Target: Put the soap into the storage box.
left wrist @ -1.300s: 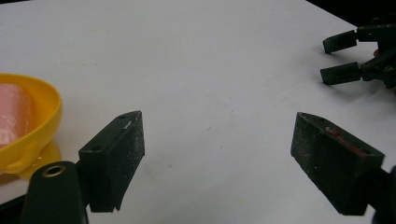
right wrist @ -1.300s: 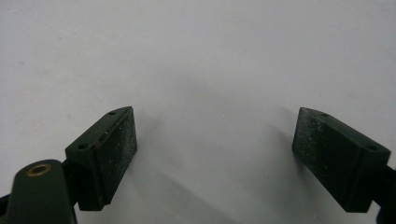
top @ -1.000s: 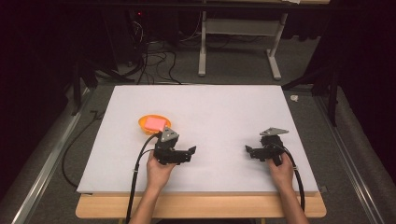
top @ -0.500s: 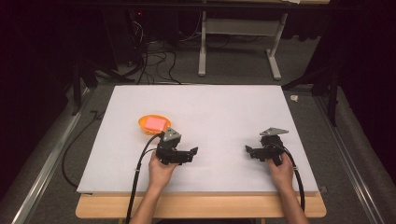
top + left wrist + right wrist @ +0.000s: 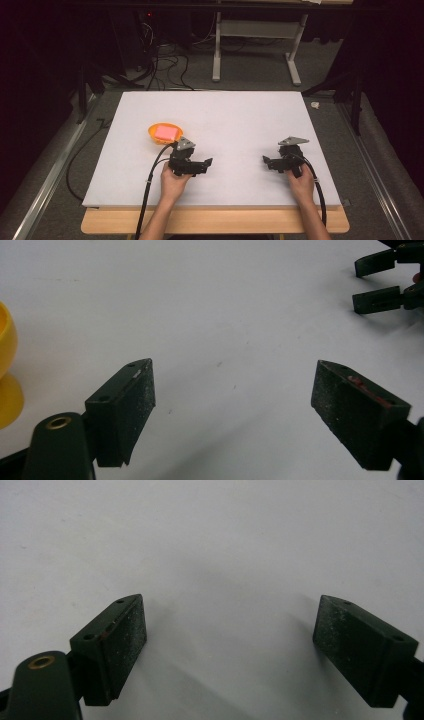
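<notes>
Glossy orange plastic bowl (image 5: pixel 165 133) at centre left, matt pink block (image 5: pixel 166 132) inside. Matt white tabletop sheet (image 5: pixel 230 115), pale wood edge (image 5: pixel 215 221) below. Black pads (image 5: pixel 131 405), rough and speckled.

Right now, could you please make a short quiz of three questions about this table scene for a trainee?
1. True or false: the left gripper is holding the pink block.
2. Where does the pink block lie?
A. in the orange bowl
B. on the white table, beside the bowl
C. between the jaws of the right gripper
3. Fill in the missing word: the jaws of both grippers stand ____, with nothing between them.

Key
1. False. Its jaws are empty, and the bowl stands apart from it.
2. A.
3. open.
</notes>
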Available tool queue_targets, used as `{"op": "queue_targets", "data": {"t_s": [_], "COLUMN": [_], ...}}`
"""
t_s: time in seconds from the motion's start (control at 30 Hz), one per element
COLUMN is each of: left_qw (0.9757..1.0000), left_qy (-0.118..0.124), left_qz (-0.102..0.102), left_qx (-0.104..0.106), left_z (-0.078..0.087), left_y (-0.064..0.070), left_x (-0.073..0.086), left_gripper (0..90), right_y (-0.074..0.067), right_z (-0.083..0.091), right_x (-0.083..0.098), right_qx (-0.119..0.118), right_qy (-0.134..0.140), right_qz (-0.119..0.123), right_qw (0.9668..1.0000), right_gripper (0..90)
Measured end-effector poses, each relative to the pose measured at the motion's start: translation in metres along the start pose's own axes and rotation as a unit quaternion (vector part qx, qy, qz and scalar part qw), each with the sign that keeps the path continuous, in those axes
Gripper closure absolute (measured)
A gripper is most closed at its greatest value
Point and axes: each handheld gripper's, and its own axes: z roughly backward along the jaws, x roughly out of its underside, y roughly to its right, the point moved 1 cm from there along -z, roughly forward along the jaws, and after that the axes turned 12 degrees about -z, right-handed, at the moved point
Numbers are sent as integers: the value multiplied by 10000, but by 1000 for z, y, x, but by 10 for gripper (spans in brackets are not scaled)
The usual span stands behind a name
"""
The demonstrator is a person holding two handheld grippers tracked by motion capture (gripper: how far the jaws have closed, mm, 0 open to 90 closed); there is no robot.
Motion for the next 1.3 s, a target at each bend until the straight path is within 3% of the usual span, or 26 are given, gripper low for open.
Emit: {"op": "queue_targets", "data": {"t_s": [0.13,0.53,0.7,1.3], "left_qw": [9998,9991,9986,9976], "left_qy": [-17,-191,-153,-264], "left_qz": [-43,-114,-146,-213], "left_qx": [-183,-365,-478,-609], "left_z": [-5,-15,-17,-31], "left_y": [1,-2,-2,1], "left_x": [3,9,9,12], "left_gripper": [189,190,191,194], "right_y": [0,0,0,0], "right_z": [0,0,0,0], "right_x": [0,0,0,0], "right_qx": [-2,-4,-3,4], "right_qy": [-5,-6,-4,-5], "right_qz": [-10,-30,-21,-10], "right_qw": [10000,10000,10000,10000], "right_gripper": [145,145,145,145]}}
